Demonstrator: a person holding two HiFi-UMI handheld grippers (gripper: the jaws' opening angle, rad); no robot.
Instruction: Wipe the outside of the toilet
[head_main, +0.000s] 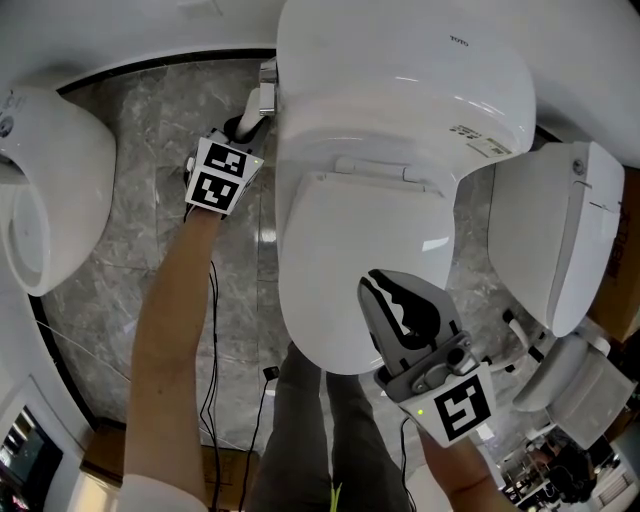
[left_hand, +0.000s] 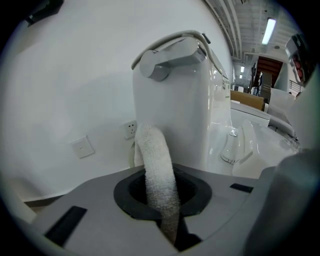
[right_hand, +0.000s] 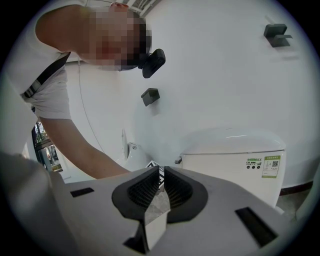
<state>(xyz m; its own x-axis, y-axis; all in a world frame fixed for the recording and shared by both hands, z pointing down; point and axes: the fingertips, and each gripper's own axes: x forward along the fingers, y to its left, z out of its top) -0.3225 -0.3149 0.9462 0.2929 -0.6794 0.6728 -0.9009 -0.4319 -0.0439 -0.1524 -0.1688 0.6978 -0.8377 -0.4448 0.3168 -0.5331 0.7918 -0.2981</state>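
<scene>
The left gripper (left_hand: 161, 202) is pinching a white fluffy cloth roll (left_hand: 156, 160), which is arching up against a glossy white ceramic toilet tank (left_hand: 182, 100).

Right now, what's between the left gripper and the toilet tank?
A white cloth, clamped in the left gripper, curves up to the side of the toilet tank; the left gripper view shows it.

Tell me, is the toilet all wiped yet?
Not yet. No wiped patch shows, so I can't tell what's done. The left gripper holds a white fluffy cloth at the white toilet tank. The right gripper hovers empty over the white oval lid, which probably still needs wiping.
</scene>
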